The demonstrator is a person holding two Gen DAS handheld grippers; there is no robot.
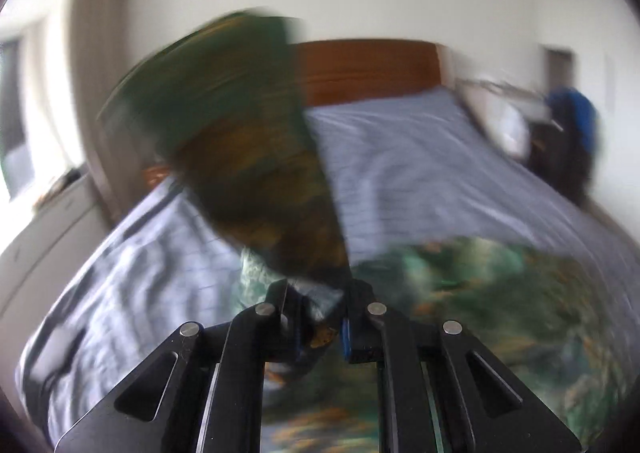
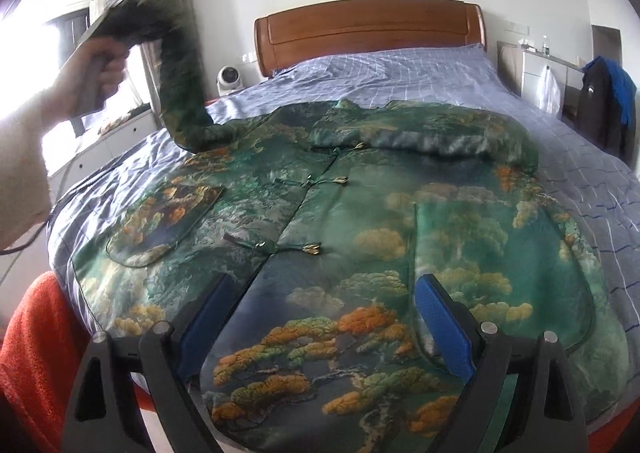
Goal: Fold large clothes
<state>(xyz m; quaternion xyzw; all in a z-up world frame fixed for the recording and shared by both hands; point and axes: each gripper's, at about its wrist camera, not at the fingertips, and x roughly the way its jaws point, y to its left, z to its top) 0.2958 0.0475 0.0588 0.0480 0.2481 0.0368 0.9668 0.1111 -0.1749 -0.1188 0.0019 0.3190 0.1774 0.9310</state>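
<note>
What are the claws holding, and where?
The left claw grips the green jacket by its sleeve end, lifted above the bed. The right claw is open, holding nothing.

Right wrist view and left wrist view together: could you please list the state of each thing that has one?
Jacket: spread front-up on the bed, fastened shut.
Near sleeve: lifted off the bed, blurred.
Far sleeve: folded across the chest.
Left tongs: shut on the near sleeve.
Right tongs: open, holding nothing.
Bed: covered by a wrinkled checked sheet.
</note>
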